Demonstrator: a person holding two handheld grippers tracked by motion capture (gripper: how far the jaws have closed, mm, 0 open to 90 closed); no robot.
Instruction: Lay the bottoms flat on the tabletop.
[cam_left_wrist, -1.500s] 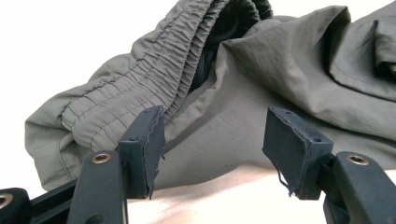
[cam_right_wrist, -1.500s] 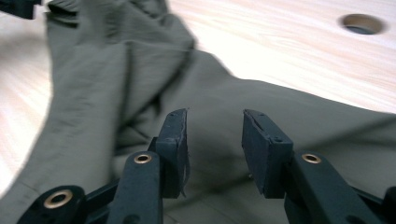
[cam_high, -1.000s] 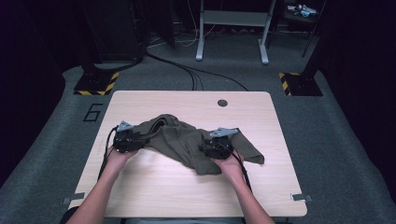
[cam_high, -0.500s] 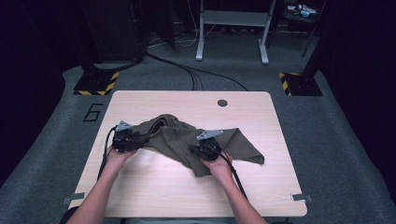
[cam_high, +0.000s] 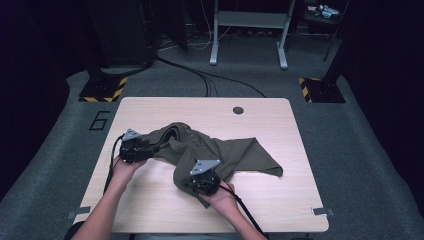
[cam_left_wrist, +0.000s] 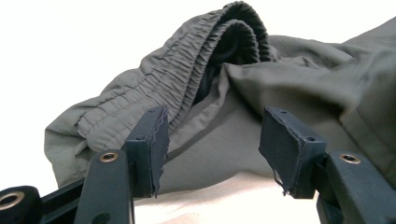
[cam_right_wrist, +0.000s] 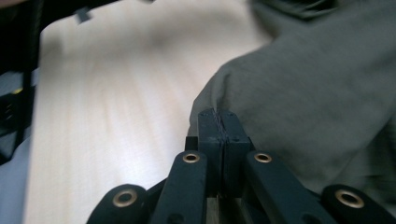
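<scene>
Your olive-green trousers lie crumpled across the middle of the worktop, elastic waistband toward your left. Your left gripper sits at the waistband end with its jaws standing well apart, the gathered fabric just ahead of the pads and not pinched. Your right gripper is at the near edge of the cloth, jaws pressed fully together; whether a thin fold is caught between them cannot be told.
</scene>
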